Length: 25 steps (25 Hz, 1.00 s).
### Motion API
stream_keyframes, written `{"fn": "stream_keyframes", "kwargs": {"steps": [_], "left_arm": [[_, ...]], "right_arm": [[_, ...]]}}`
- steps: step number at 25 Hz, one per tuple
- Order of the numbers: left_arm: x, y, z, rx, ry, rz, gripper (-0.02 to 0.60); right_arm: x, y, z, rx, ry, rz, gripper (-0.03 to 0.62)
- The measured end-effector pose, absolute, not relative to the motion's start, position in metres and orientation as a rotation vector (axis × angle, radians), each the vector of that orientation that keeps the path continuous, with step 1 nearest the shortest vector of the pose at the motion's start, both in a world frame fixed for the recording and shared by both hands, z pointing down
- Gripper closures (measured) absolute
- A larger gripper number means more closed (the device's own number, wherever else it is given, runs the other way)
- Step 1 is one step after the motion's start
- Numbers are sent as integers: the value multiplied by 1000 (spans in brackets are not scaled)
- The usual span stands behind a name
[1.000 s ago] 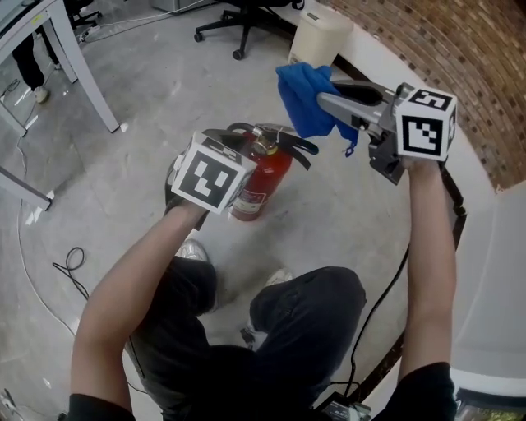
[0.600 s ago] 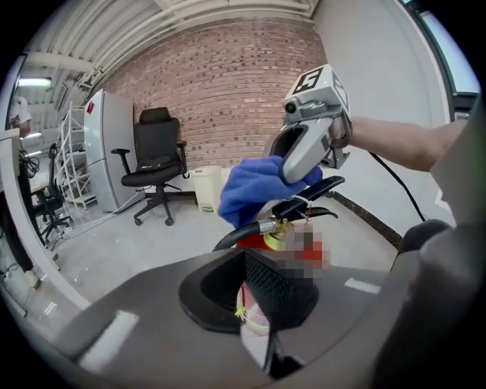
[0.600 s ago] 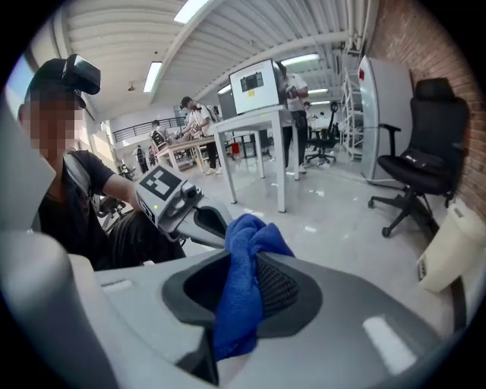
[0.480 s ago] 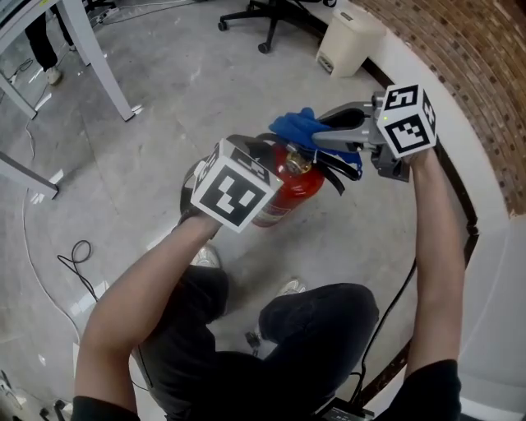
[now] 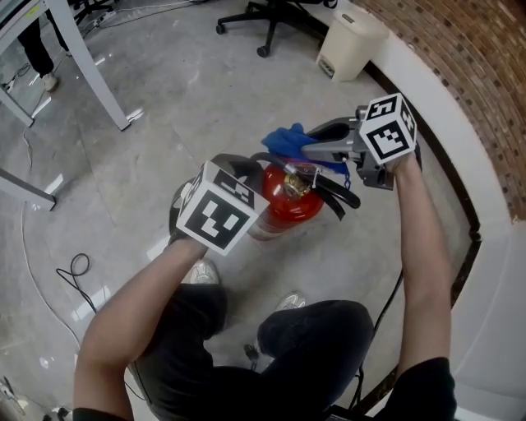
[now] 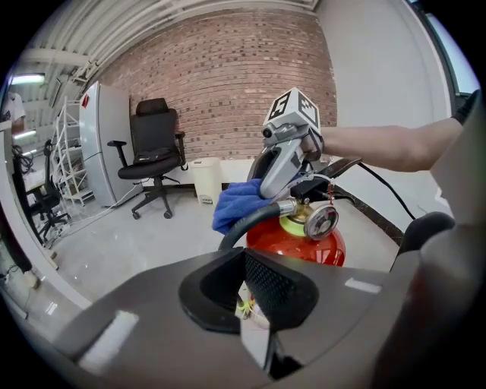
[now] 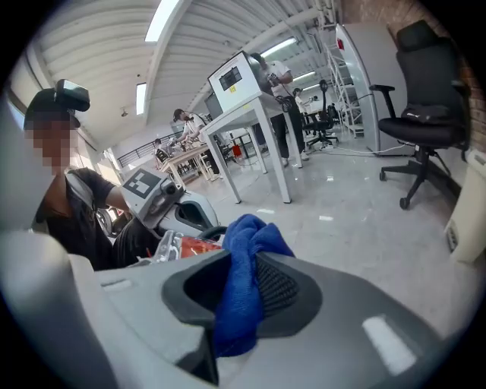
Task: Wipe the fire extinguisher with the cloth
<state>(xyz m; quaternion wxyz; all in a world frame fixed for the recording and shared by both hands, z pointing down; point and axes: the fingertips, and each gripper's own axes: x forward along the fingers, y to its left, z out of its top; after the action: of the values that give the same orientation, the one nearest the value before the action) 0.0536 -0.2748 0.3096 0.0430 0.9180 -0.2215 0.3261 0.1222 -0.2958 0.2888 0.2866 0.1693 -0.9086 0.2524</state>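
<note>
A red fire extinguisher stands on the grey floor, and its gauge and black hose show in the left gripper view. My right gripper is shut on a bunched blue cloth, which rests against the valve and levers on the far side of the extinguisher's top. From the right gripper view the cloth fills the jaws, with the red body just behind. My left gripper is shut with nothing between its pads, close against the near left side of the extinguisher.
A white bin and a black office chair stand by the brick wall at the back. Grey table legs are at the far left. A cable loop lies on the floor. The person's knees are just below the extinguisher.
The right gripper has dropped with the cloth from above and beyond the extinguisher down onto its top. The left gripper has sunk slightly, staying beside the body.
</note>
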Motion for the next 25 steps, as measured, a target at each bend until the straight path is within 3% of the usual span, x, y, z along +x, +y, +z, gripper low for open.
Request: {"fn": "stream_keyframes", "kwargs": {"steps": [9,25], "left_arm": [[55,-276,312,2816,-676,1028,577],[46,-235,277,2832,-713,937,577]], "right_arm": [[129,-309,311,563,-2342,513,497],[94,-225,232,530,-2132,137,497]]}}
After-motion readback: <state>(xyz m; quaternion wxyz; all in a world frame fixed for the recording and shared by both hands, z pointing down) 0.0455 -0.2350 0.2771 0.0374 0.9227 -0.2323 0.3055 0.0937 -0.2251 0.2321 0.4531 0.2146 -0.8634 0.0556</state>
